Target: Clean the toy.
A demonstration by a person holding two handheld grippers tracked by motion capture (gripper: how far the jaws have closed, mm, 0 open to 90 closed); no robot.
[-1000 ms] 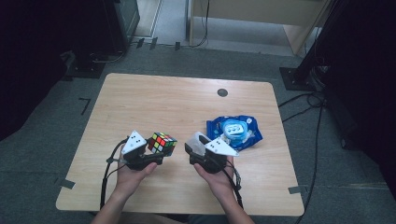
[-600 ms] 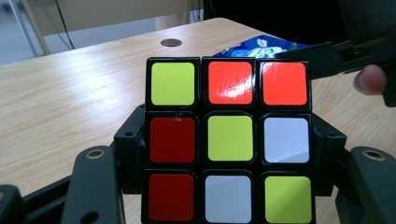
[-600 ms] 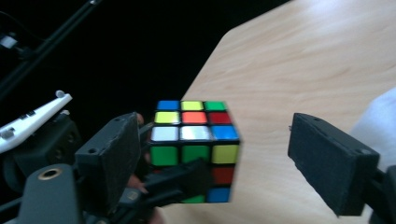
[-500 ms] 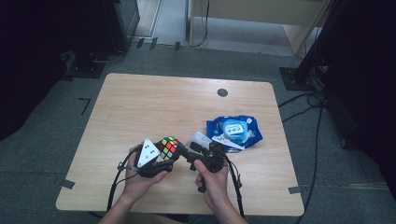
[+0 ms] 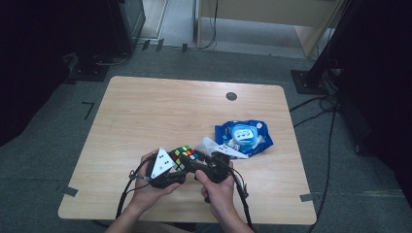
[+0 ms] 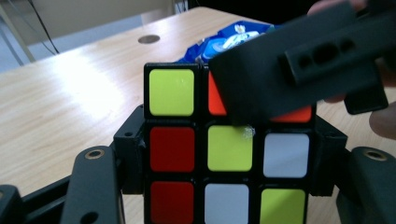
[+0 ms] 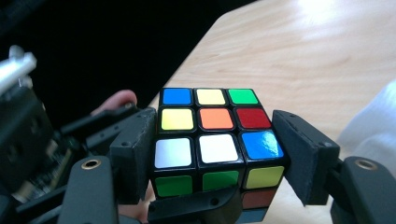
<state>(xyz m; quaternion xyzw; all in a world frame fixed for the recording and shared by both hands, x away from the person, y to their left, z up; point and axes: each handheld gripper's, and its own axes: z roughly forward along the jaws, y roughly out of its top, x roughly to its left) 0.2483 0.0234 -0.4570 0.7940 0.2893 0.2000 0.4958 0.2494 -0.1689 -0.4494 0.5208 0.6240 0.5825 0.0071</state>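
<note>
A scrambled puzzle cube (image 5: 184, 154) is held above the front of the wooden table (image 5: 170, 111). My left gripper (image 5: 180, 164) is shut on it; in the left gripper view both pads press the sides of the cube (image 6: 229, 149). My right gripper (image 5: 193, 158) comes in from the right. In the right gripper view its jaws have just been closing, and their pads now sit against opposite sides of the cube (image 7: 215, 135). One black right jaw crosses the cube's top row in the left gripper view.
A blue crinkled packet (image 5: 243, 136) with a white and blue item on it lies just right of the hands. A dark round grommet (image 5: 231, 96) is set in the table's far side. Cables trail from both grippers over the front edge.
The left gripper carried the cube to the right, up to the right gripper. The right gripper turned toward it and now has its jaws around the cube.
</note>
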